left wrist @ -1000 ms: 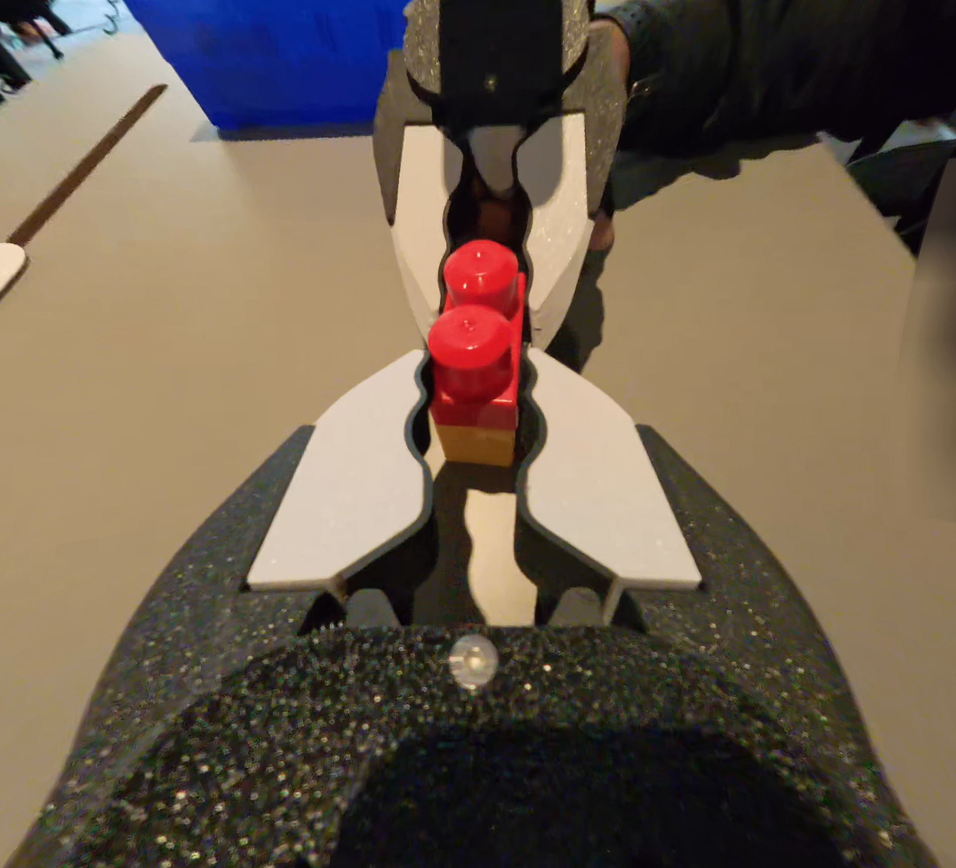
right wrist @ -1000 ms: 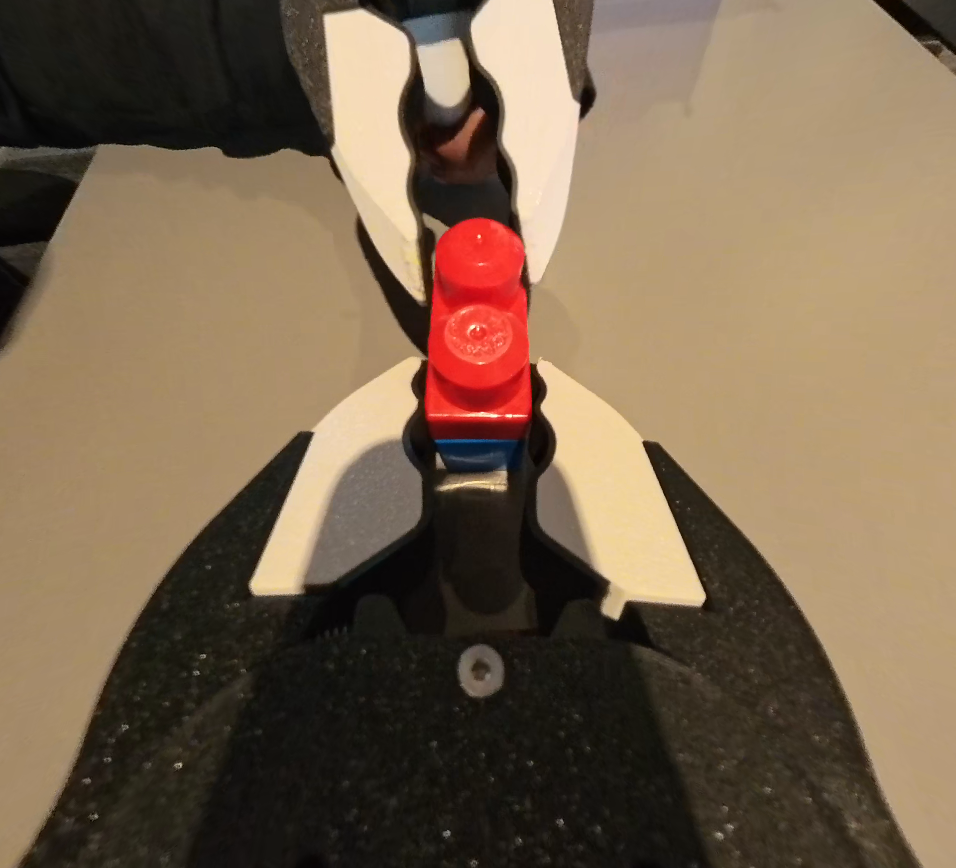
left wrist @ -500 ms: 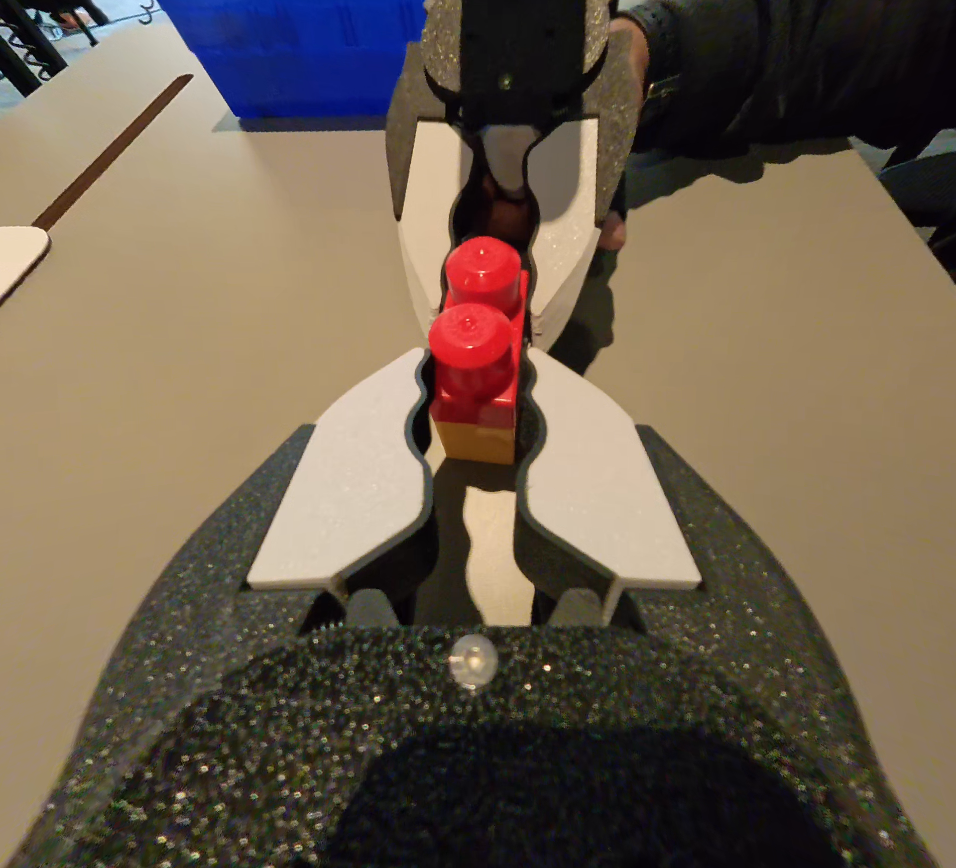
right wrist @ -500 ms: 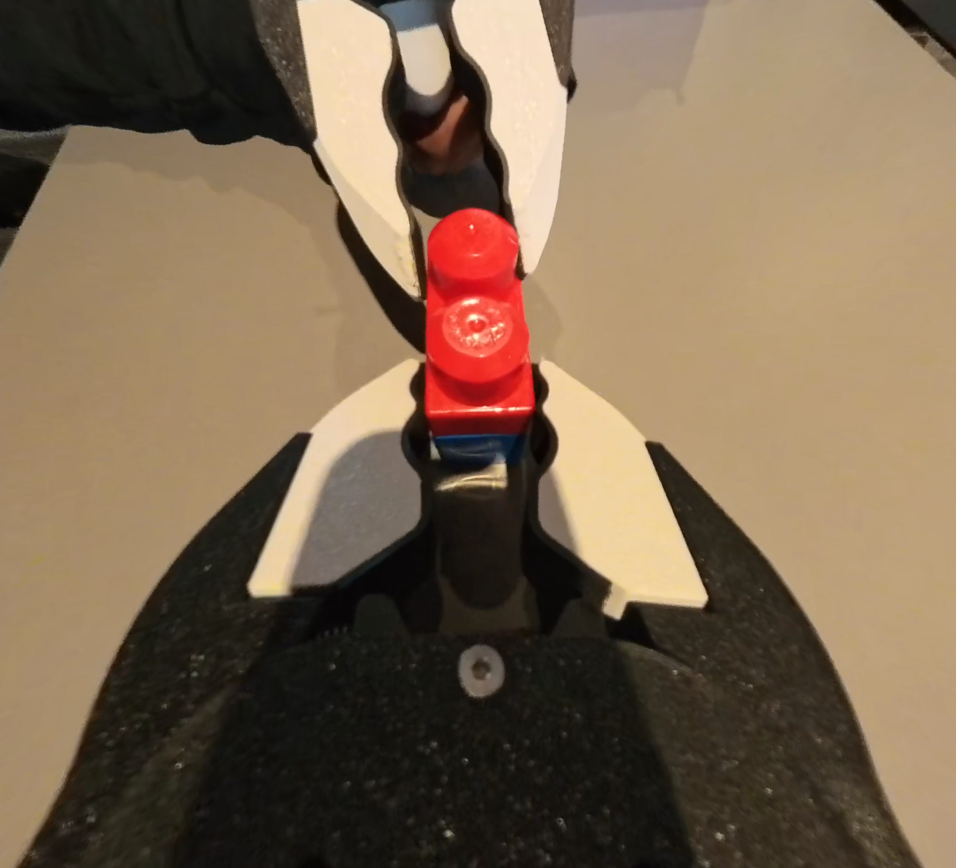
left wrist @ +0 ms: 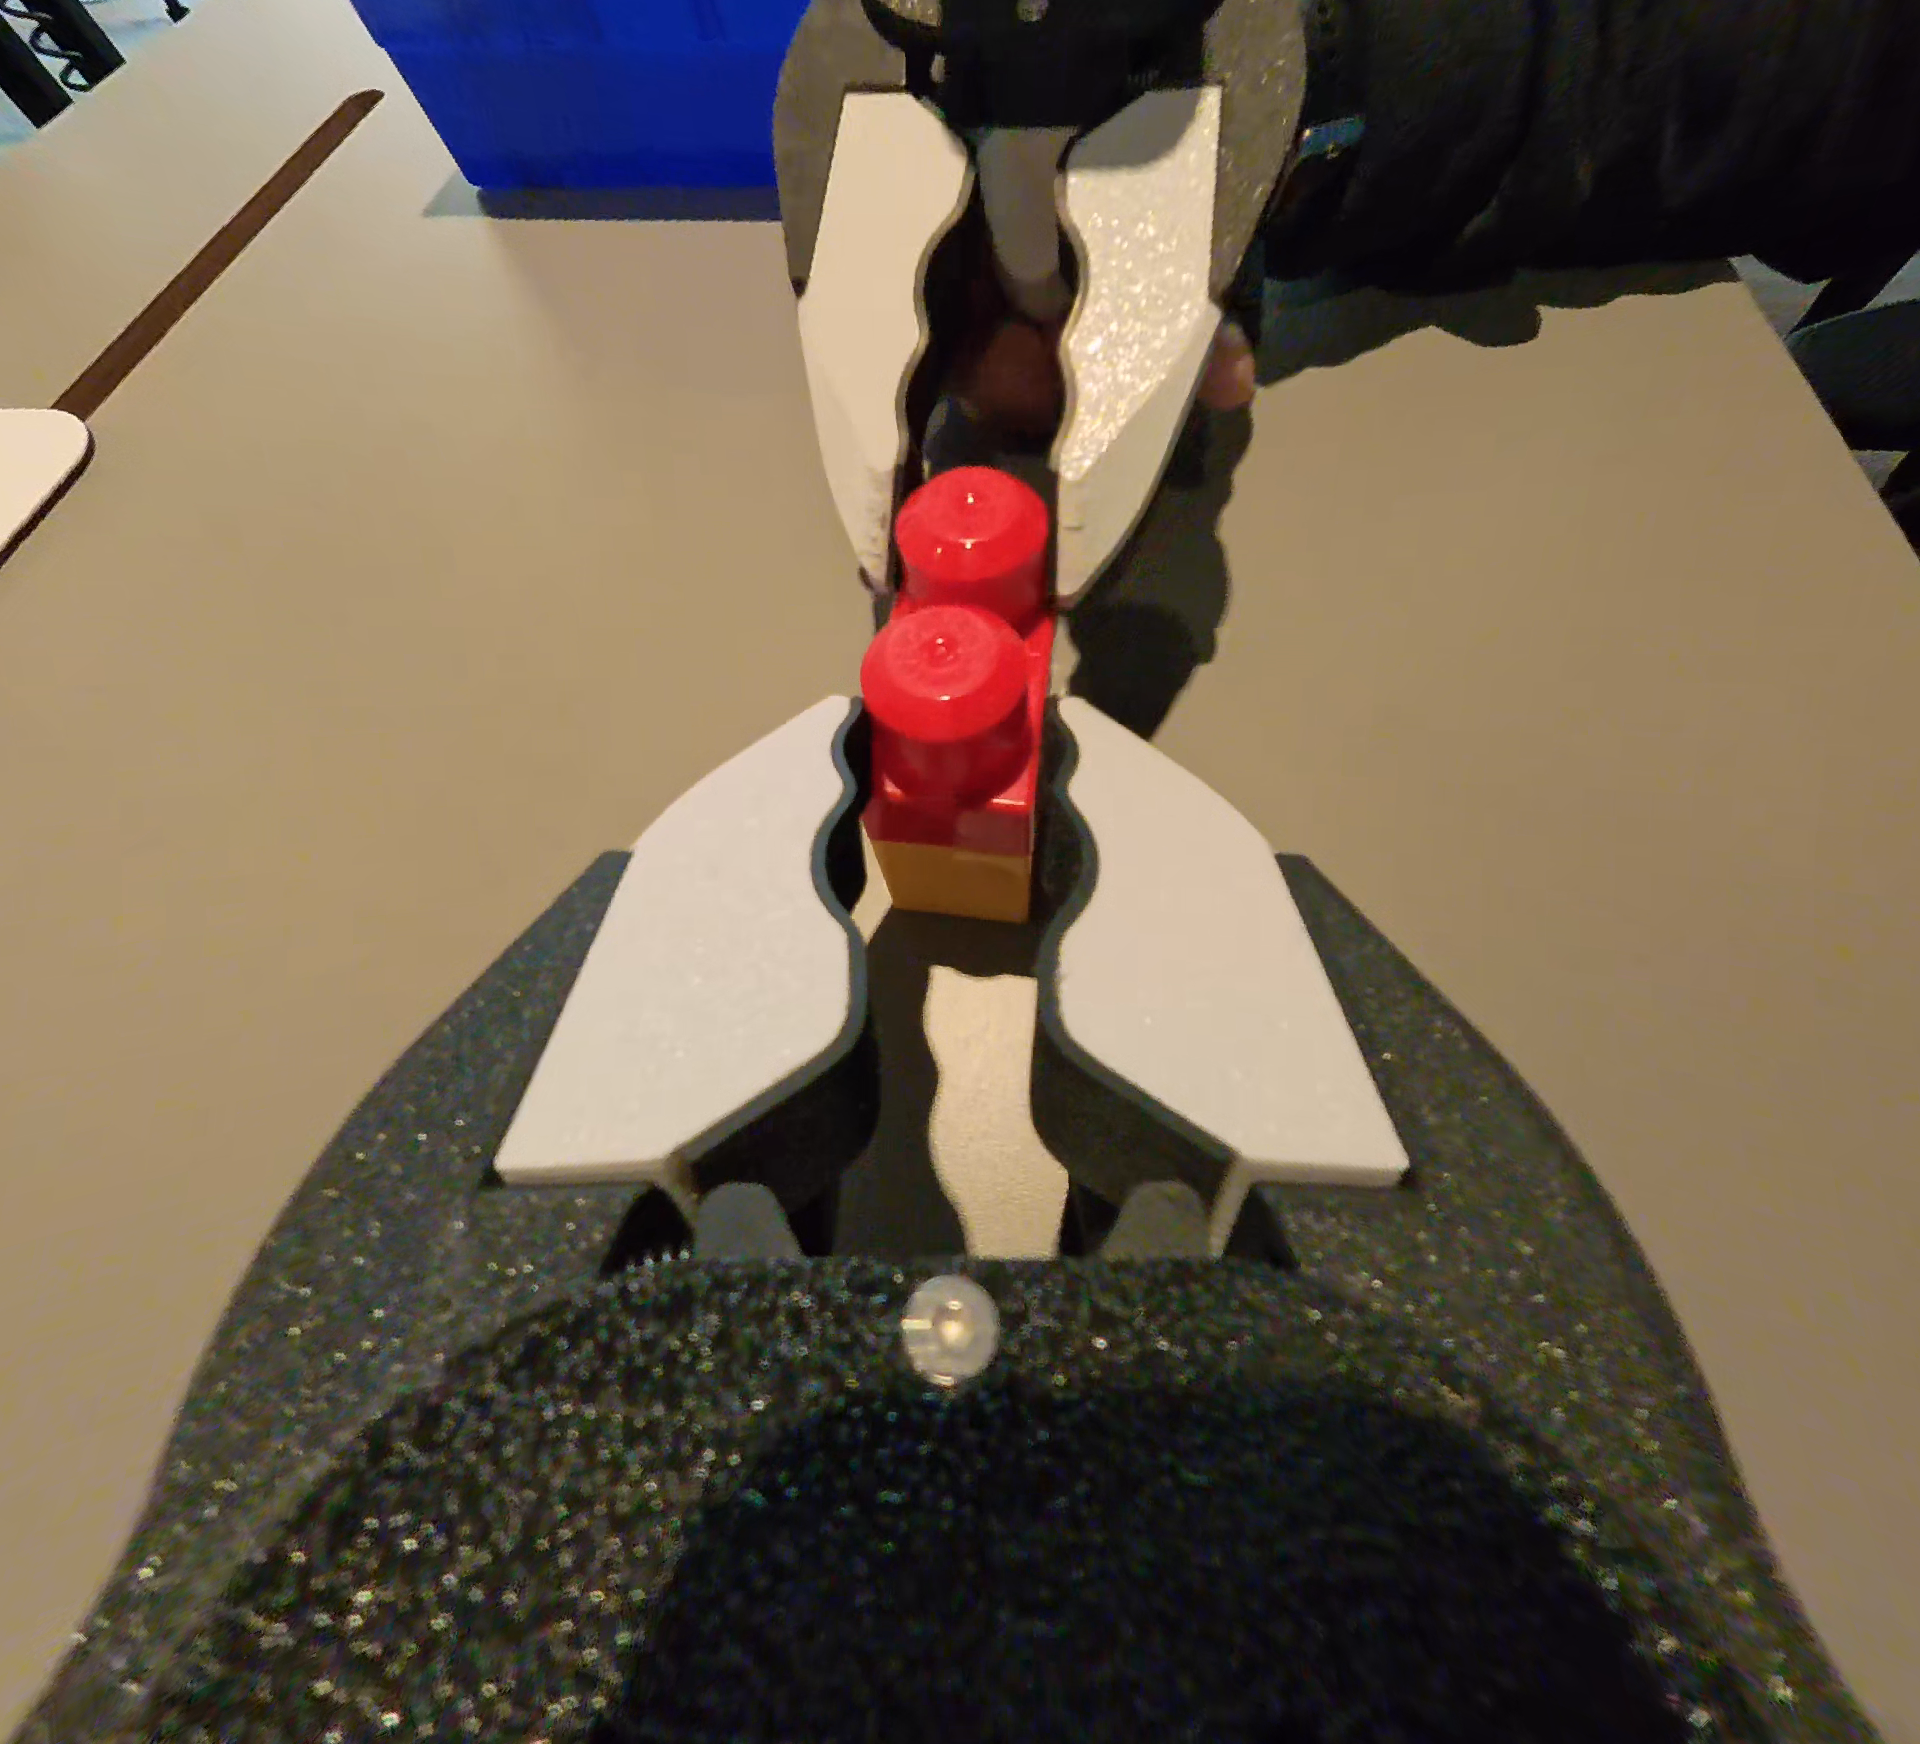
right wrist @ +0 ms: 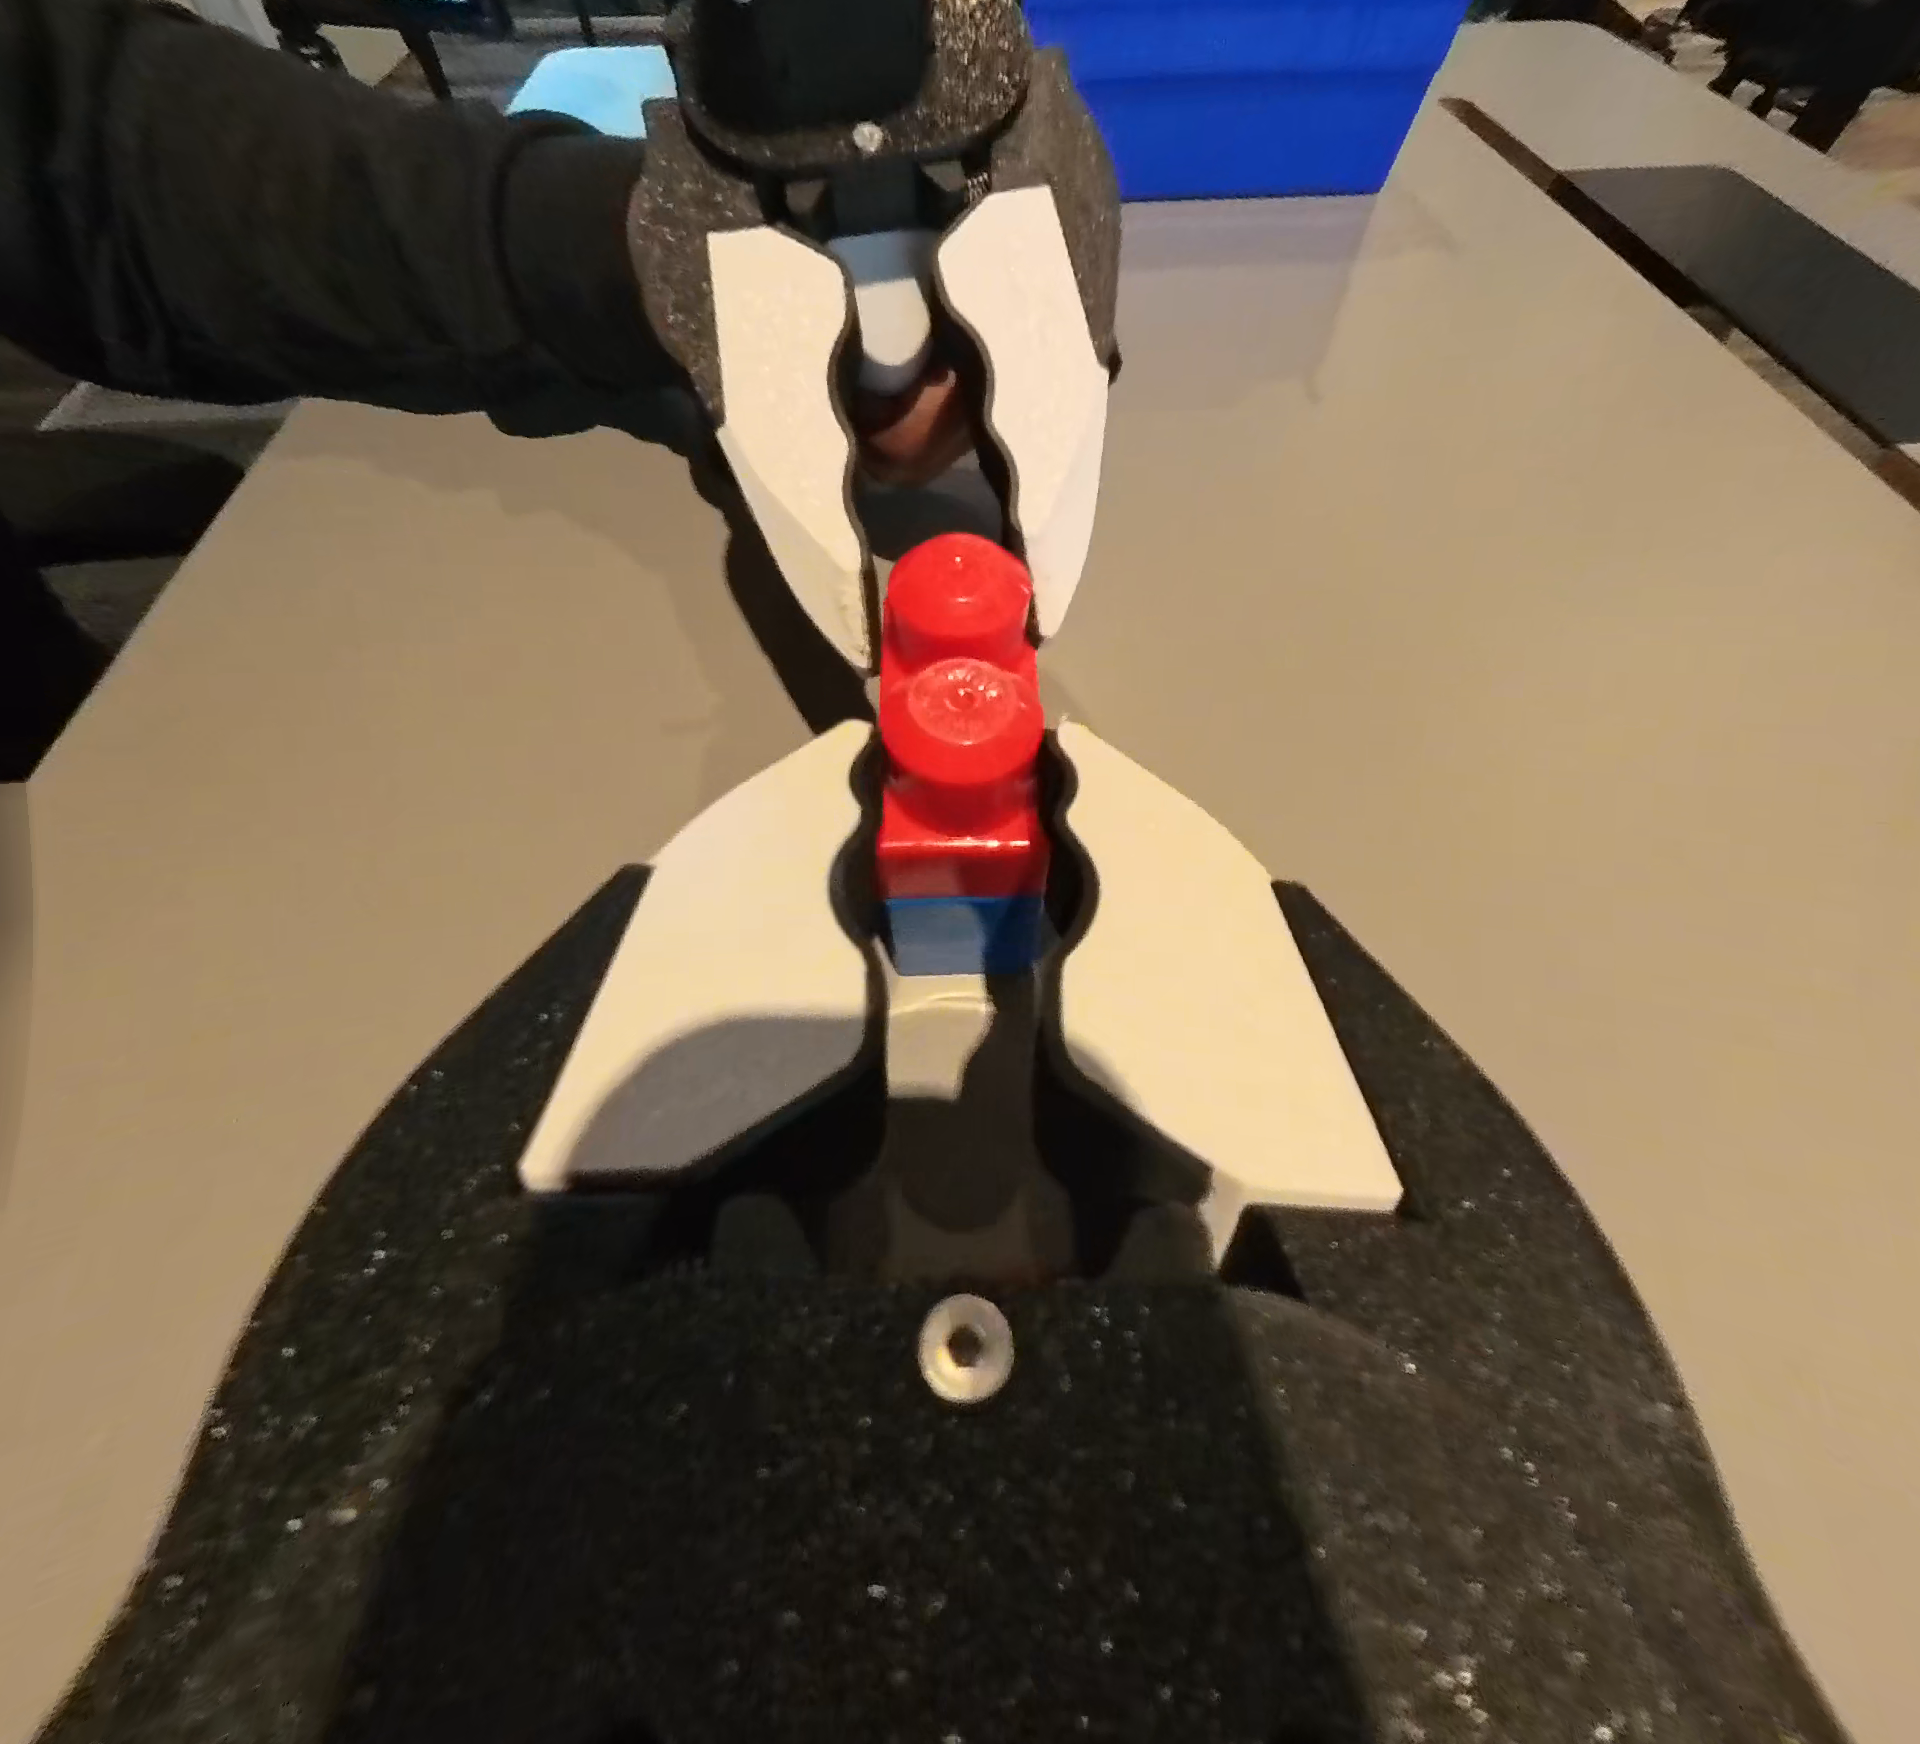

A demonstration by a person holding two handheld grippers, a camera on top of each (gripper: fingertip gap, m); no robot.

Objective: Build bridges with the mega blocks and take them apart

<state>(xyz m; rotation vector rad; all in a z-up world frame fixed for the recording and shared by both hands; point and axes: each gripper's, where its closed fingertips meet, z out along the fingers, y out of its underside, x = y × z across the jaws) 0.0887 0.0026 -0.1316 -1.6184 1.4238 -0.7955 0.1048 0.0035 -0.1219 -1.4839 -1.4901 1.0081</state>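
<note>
Left hand-held gripper [left wrist: 951, 821]: fingers closed onto the near end of the bridge, flanking the tan block [left wrist: 954, 879] and the red block [left wrist: 961, 707] seated on it. Right hand-held gripper [right wrist: 961, 847]: fingers likewise closed, on the opposite end, flanking the blue block [right wrist: 961, 936] beneath the same red block. Red block: two studs, long axis running straight from one gripper to the other, studs upward; held between both grippers over the middle of the grey bench [left wrist: 416, 655]. Whether the lower blocks touch the bench cannot be told; their lower faces are hidden by the fingers. Each view shows only one support block, the far one being masked by the red block. Blue bin [left wrist: 582, 11]: far end of bench, top cut off. Black sleeves [right wrist: 260, 240] hold each gripper.
</note>
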